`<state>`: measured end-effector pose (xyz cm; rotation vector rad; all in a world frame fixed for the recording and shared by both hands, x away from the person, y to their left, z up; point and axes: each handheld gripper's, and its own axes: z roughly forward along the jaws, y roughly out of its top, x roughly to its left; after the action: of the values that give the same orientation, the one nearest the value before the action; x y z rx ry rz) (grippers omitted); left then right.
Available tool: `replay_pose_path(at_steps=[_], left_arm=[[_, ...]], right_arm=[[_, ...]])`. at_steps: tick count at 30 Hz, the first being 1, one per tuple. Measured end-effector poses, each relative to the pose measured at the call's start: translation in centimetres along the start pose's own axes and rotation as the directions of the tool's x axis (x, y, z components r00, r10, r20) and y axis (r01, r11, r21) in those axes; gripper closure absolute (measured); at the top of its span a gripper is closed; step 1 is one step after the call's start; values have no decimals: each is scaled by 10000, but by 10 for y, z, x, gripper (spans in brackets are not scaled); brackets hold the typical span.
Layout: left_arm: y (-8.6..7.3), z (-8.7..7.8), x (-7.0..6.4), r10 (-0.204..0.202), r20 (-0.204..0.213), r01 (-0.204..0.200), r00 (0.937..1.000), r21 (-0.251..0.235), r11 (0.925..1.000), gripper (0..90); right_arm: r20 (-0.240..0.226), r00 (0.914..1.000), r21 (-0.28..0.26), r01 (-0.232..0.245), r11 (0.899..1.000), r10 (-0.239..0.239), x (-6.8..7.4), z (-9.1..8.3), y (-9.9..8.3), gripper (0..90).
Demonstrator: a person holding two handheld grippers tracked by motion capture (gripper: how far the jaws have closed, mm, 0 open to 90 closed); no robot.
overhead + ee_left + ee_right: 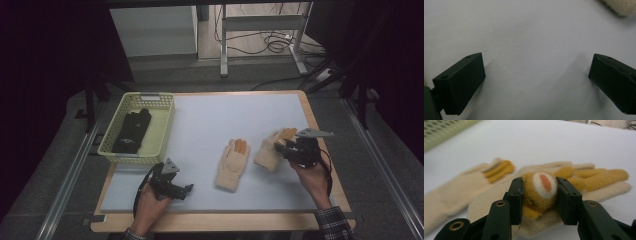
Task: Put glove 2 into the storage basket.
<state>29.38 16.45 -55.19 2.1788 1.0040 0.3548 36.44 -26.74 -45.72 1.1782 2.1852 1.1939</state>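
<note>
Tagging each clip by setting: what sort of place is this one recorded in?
Probably a lab or workshop data-collection bench, not a home. A white mat covers a wood-edged table, metal frame legs and loose cables stand on the floor behind, and the surroundings are dark. A green basket and cream gloves look like staged props.

Open ahead of my left gripper (189,188): bare mat (210,117).
Blocking left: basket (162,131).
Middle: second glove (232,162).

The high view looks forward and down over the whole pale blue-grey foam mat (210,120). The left gripper view looks down, close, at bare mat near its front edge. The right gripper view sits low and close, sharing both cream fleece gloves (579,185) with the high view.
</note>
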Motion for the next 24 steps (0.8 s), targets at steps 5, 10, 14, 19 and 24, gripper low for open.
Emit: replay_pose_path(at_steps=[5,10,14,19,24], left_arm=[[0,0,0,3,-11,-3,10000,-21,10000,7],[0,0,0,0,-10,0,10000,-25,10000,7],[0,0,0,-17,-5,17,10000,-21,10000,7],[0,0,0,5,-14,-5,10000,-22,10000,7],[0,0,0,10,0,-10,10000,2,10000,7]], right_arm=[[-846,9953,-224,458,9987,-476,32,-2,11,588],[-1554,9818,-235,1067,9940,-1091,65,9,16,588],[-2016,9694,-202,1385,9902,-1397,88,21,17,588],[-2274,9599,-8,1681,9858,-1639,104,40,13,588],[-2241,9585,264,1866,9821,-1761,108,55,1,584]])
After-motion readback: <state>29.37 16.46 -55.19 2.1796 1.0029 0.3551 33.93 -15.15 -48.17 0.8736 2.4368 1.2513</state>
